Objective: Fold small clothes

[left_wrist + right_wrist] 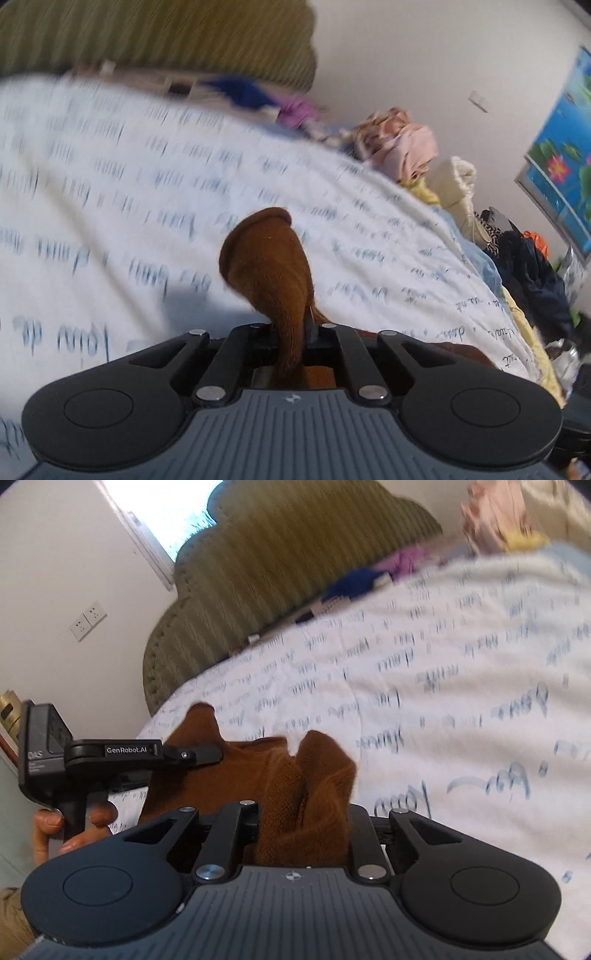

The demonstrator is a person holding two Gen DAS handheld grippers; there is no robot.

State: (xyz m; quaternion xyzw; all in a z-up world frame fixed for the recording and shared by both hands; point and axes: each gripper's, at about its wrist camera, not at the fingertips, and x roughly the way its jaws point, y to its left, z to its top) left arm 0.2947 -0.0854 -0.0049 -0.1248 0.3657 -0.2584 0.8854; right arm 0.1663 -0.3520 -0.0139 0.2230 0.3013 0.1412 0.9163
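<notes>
A small brown knit garment [266, 266] sticks up in a rolled bunch from my left gripper [295, 332], whose jaws are shut on it just above the bed. In the right wrist view the same brown garment [317, 775] is bunched between the jaws of my right gripper [306, 812], which hold it; the cloth hides the fingertips. The left gripper [207, 755] shows there from the side at the left, its tip pinching the garment's other end, with a person's hand [48, 830] on its handle. The cloth hangs between the two grippers over the bedspread.
A white bedspread with blue script [110, 184] covers the bed. An olive ribbed headboard [277, 572] stands behind it. Piled clothes, pink [399, 147] and dark [532, 280], line the bed's far edge. A blue flower picture [561, 166] leans on the wall.
</notes>
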